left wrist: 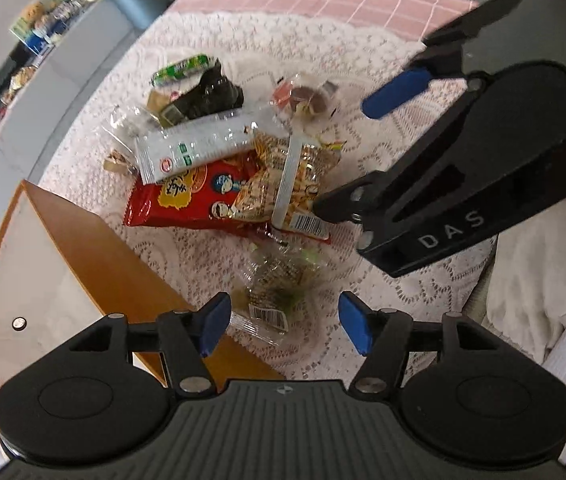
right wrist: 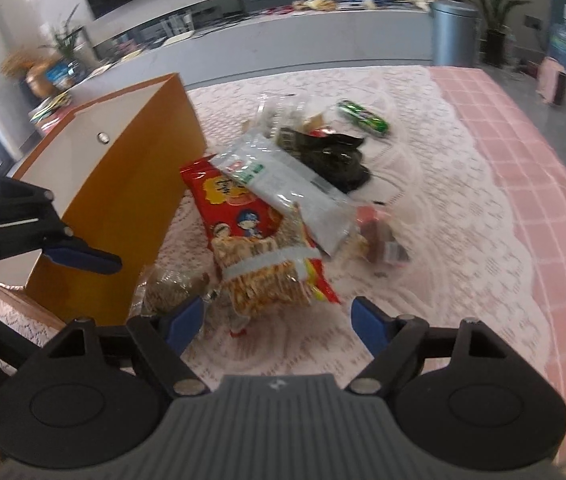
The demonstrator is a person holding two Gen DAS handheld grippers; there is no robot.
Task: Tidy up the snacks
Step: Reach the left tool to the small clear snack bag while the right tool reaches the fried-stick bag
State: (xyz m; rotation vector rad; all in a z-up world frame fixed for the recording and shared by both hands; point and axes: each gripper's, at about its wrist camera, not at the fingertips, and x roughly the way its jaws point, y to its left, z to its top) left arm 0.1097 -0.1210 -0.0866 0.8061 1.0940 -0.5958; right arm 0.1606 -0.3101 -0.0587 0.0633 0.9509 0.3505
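While heaped on lace: one red bag [left wrist: 195,196], one green packet [left wrist: 181,69].

Black hand-held gripper [left wrist: 283,322], blue pads [left wrist: 357,322], silver screws

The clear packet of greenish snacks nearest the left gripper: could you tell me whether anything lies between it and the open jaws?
Nothing visible does. The clear packet lies alone on the lace cloth, just ahead of the open left gripper; the red bag sits beyond it.
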